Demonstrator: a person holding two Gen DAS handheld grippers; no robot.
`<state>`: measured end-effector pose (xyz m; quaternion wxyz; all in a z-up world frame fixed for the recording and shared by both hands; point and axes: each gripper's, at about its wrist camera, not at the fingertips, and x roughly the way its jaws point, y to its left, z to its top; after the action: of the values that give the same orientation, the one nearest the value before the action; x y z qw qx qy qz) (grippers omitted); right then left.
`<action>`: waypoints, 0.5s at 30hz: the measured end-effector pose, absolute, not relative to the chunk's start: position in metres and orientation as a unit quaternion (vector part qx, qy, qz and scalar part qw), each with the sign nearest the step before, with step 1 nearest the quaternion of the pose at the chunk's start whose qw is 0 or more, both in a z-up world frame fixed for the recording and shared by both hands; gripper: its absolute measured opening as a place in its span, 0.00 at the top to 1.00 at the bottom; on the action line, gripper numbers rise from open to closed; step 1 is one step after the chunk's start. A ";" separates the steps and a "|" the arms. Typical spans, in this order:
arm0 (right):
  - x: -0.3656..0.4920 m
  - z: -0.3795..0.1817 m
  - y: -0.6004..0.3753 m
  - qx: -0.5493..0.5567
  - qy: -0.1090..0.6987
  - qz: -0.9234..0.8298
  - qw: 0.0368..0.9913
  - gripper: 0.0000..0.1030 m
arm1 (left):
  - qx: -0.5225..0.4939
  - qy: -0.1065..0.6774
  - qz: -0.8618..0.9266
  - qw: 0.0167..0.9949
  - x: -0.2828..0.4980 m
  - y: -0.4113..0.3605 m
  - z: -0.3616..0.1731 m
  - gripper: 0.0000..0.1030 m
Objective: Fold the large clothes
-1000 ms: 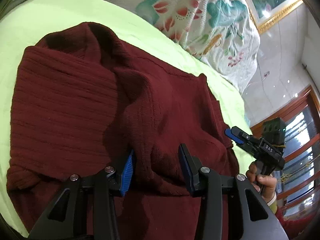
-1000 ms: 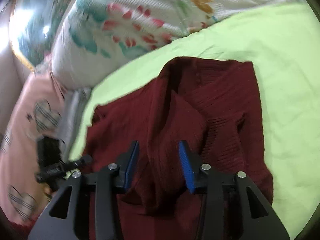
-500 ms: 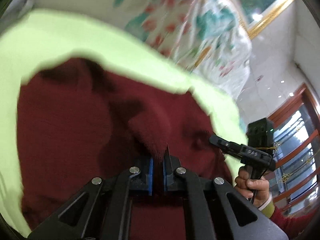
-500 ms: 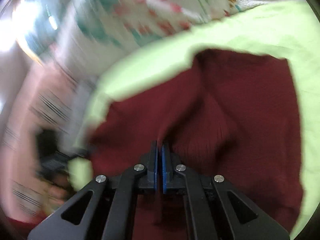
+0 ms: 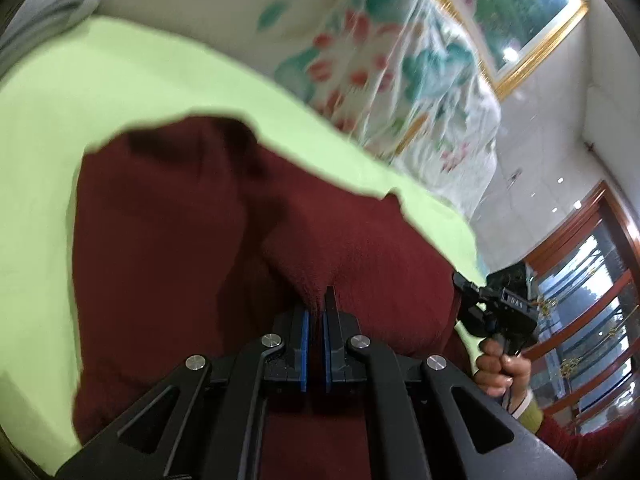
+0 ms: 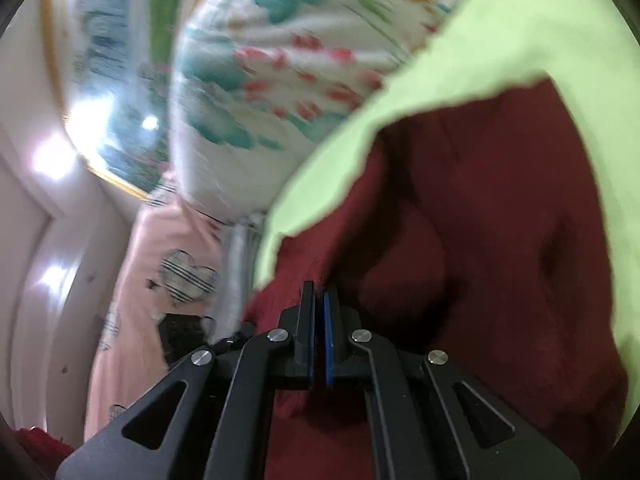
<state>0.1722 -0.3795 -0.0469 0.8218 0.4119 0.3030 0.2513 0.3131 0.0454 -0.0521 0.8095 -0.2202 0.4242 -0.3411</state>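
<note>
A dark red knitted sweater (image 5: 160,240) lies on a light green bed sheet (image 5: 60,92); it also shows in the right wrist view (image 6: 500,220). My left gripper (image 5: 316,312) is shut on a pinched fold of the sweater near its lower edge. My right gripper (image 6: 319,304) is shut on another fold of the sweater. The right gripper also shows in the left wrist view (image 5: 464,284), held in a hand at the sweater's right edge. Both views are blurred by motion.
A floral quilt (image 5: 380,60) is piled at the far side of the bed, also in the right wrist view (image 6: 280,60). A pink cushion with hearts (image 6: 160,260) lies to the left. A framed picture (image 5: 520,8) hangs above. Wooden windows (image 5: 592,300) stand at the right.
Both grippers were open over the sweater a second ago, then shut on folds of it. Since then both have lifted and tilted, and the sweater fabric has been pulled up with them.
</note>
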 end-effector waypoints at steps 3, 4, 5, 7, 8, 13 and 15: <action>0.174 -0.064 -0.384 0.414 0.346 0.210 0.815 0.93 | -0.205 0.449 -0.326 0.806 0.311 0.044 -0.063 0.96; 0.174 -0.067 -0.385 0.421 0.348 0.206 0.812 0.93 | -0.200 0.455 -0.318 0.807 0.312 0.043 -0.064 0.96; 0.173 -0.066 -0.387 0.422 0.348 0.197 0.814 0.93 | -0.197 0.457 -0.314 0.808 0.312 0.043 -0.063 0.95; 0.170 -0.059 -0.388 0.411 0.346 0.181 0.823 0.93 | -0.185 0.460 -0.305 0.813 0.311 0.042 -0.059 0.94; 0.167 -0.053 -0.389 0.401 0.344 0.171 0.831 0.93 | -0.174 0.461 -0.298 0.818 0.309 0.042 -0.056 0.93; 0.151 -0.010 -0.377 0.338 0.311 0.164 0.873 0.92 | -0.153 0.425 -0.306 0.838 0.288 0.038 -0.020 0.91; 0.158 -0.002 -0.357 0.316 0.320 0.183 0.874 0.92 | -0.160 0.412 -0.327 0.836 0.284 0.028 -0.009 0.86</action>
<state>0.1582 -0.3569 -0.0024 0.8742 0.3163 0.3196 0.1834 0.2838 0.0275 -0.0090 0.8355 -0.1602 0.4116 -0.3268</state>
